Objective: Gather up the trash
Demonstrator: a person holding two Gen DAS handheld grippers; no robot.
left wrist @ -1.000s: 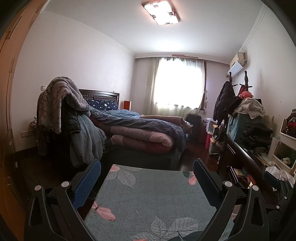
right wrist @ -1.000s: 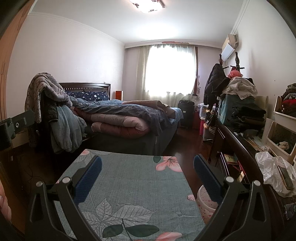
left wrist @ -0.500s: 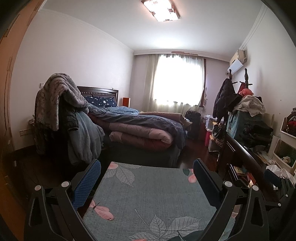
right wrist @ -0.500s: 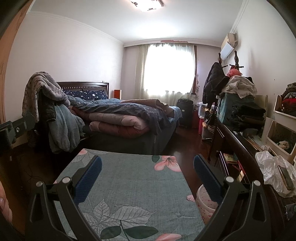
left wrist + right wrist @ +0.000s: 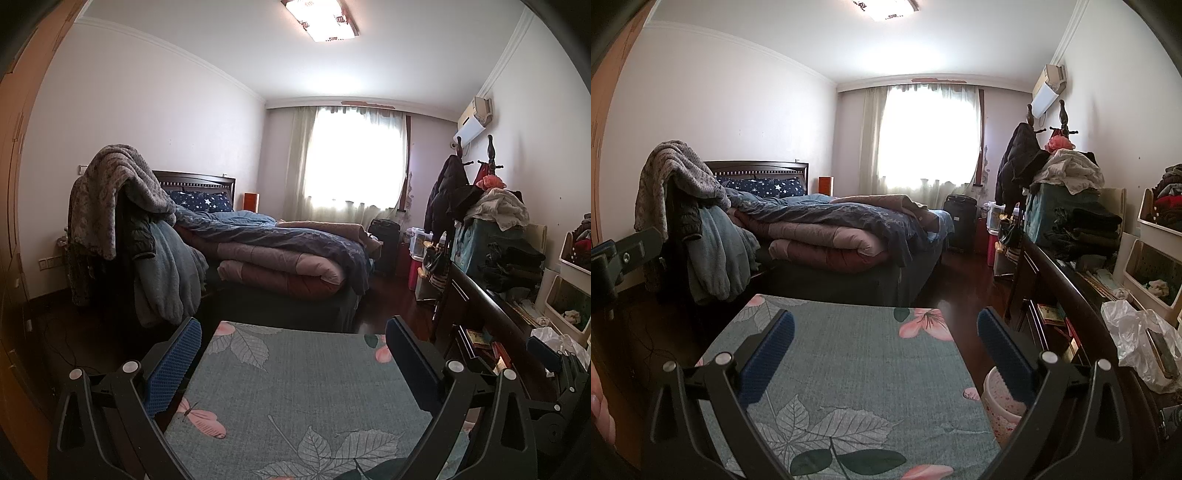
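Observation:
My left gripper (image 5: 293,338) is open and empty, held above a small table covered in a teal leaf-print cloth (image 5: 295,387). My right gripper (image 5: 885,326) is open and empty above the same cloth (image 5: 857,354). A small pink-patterned bin (image 5: 999,397) stands on the floor just right of the table, partly behind my right finger. A crumpled clear plastic bag (image 5: 1134,339) lies on the dark dresser at the right; it also shows in the left wrist view (image 5: 554,339). No trash shows on the cloth.
A bed with piled quilts (image 5: 280,251) stands beyond the table. A chair draped with blankets (image 5: 122,221) is at the left. A dark dresser (image 5: 1067,288) loaded with clothes and white bins runs along the right wall. Dark wood floor (image 5: 964,280) lies between bed and dresser.
Both views have drifted slightly, with the room shifting a little in frame. Both grippers stay open and empty.

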